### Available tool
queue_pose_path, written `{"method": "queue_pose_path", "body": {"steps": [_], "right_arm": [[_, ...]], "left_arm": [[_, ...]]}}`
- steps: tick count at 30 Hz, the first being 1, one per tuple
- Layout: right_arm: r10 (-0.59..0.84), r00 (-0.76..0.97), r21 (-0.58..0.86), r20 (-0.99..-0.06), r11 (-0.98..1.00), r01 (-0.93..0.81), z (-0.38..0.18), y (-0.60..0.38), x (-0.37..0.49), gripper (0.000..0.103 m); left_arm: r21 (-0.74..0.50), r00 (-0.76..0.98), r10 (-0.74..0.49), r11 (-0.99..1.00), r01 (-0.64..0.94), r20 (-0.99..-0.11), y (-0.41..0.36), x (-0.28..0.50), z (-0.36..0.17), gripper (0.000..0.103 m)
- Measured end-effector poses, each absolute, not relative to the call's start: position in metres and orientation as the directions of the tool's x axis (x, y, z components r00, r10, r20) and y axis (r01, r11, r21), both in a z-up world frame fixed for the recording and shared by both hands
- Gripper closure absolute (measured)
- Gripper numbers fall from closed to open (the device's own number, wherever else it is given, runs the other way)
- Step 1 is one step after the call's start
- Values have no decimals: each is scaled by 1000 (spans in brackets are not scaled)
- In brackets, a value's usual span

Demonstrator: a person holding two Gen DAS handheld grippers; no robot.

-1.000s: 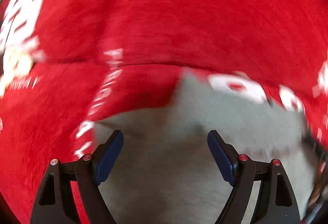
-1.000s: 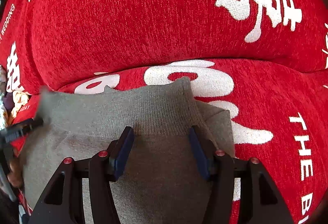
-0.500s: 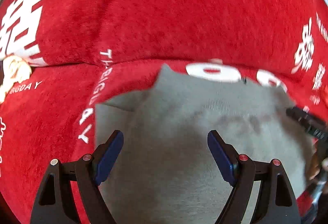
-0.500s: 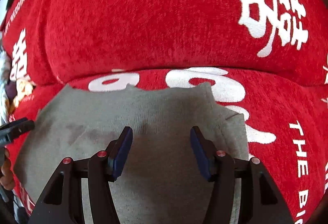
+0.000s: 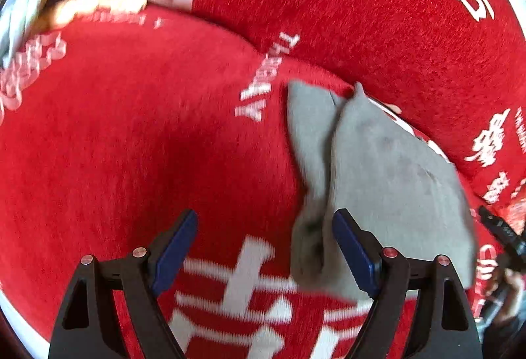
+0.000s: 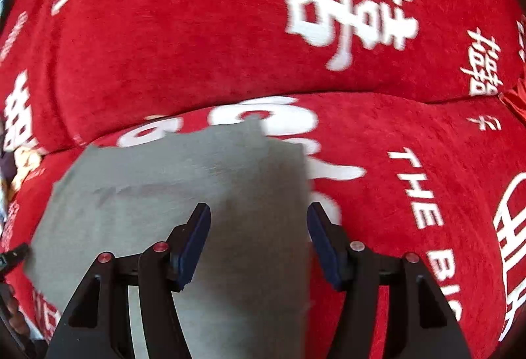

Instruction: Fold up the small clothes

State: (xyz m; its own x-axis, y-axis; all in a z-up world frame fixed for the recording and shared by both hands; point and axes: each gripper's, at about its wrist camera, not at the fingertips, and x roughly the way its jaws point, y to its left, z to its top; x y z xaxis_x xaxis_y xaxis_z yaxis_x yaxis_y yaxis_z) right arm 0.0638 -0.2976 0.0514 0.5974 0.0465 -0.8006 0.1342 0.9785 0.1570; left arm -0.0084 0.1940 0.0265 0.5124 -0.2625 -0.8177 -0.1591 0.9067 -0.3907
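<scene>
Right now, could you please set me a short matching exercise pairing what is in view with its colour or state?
Column 1:
1. garment
2. sofa cover
3. left gripper
4. gripper pads

Column 2:
a. blue
b. grey
c. open, over red fabric
d. red with white lettering

Pairs: 1-b, 2-d, 3-c, 4-a

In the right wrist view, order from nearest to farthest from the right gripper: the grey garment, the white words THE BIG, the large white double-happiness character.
1. Grey garment: directly under the right gripper, between its open fingers.
2. THE BIG lettering: on the seat, to the right.
3. Double-happiness character: on the back cushion, farthest up.
</scene>
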Motion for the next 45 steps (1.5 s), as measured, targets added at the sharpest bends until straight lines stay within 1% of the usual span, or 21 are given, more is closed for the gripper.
{"method": "queue_pose_path", "body": {"steps": [3,4,5,6,7,9,14,17,19,20,21,23,26,30,31,32,33,35,38,42,45], "right_arm": [[97,604,166,-791,984,60,59,-260,58,38],[115,605,167,-788,986,30,61,-245,55,37],[125,604,166,-787,986,12,61,-235,54,37],[142,601,165,-786,986,-18,63,-220,51,37],[154,600,164,-785,986,-38,65,-211,48,37],[179,596,165,-783,983,-78,68,-190,41,37],[213,579,169,-787,977,-129,67,-161,31,37],[248,571,160,-782,966,-202,68,-136,24,37],[258,574,96,-777,950,-296,68,-107,13,37],[263,573,55,-776,933,-355,67,-90,6,37],[268,568,-9,-778,899,-437,63,-67,-4,36],[264,562,-105,-783,836,-539,55,-36,-17,36],[271,550,-222,-790,710,-669,37,17,-34,36],[219,618,-394,-755,603,-694,7,67,-32,36],[243,636,-397,-733,607,-689,5,73,-29,45],[265,621,-364,-738,619,-696,5,74,-22,72],[273,563,-287,-780,644,-709,5,76,-9,95],[307,554,-239,-774,669,-704,14,72,-5,96],[340,581,-245,-740,668,-703,27,67,-14,96],[374,584,-197,-721,698,-689,39,60,-9,96],[377,591,-208,-713,692,-691,41,64,-12,96]], "left_arm": [[-461,502,-348,880,-117,-792,186,-18,20,18],[-475,504,-364,874,-107,-783,183,-18,17,16],[-465,523,-350,879,-104,-777,179,-20,19,14],[-467,533,-354,880,-88,-768,173,-19,19,9],[-477,537,-366,875,-79,-760,171,-18,18,6],[-518,553,-406,854,-54,-727,167,-18,18,6],[-689,563,-579,724,25,-589,179,-15,12,6],[-812,550,-702,579,71,-452,193,-9,4,6],[-863,559,-741,498,86,-372,204,-9,2,6],[-875,555,-751,478,83,-358,209,-9,2,6],[-882,548,-757,466,69,-357,212,-6,1,6],[-876,538,-747,481,33,-390,219,-1,1,6],[-845,537,-705,533,-27,-462,230,1,4,6],[-769,506,-648,637,-50,-569,229,2,7,6],[-756,495,-641,653,-50,-587,227,3,6,6],[-741,473,-638,670,-48,-608,224,5,4,6],[-737,467,-638,674,-44,-612,222,5,3,6],[-733,462,-641,679,-29,-612,220,7,4,6],[-777,422,-701,629,-17,-575,216,17,3,6],[-827,337,-779,562,5,-528,197,35,3,6],[-822,316,-777,569,-14,-544,190,50,3,6]]}}
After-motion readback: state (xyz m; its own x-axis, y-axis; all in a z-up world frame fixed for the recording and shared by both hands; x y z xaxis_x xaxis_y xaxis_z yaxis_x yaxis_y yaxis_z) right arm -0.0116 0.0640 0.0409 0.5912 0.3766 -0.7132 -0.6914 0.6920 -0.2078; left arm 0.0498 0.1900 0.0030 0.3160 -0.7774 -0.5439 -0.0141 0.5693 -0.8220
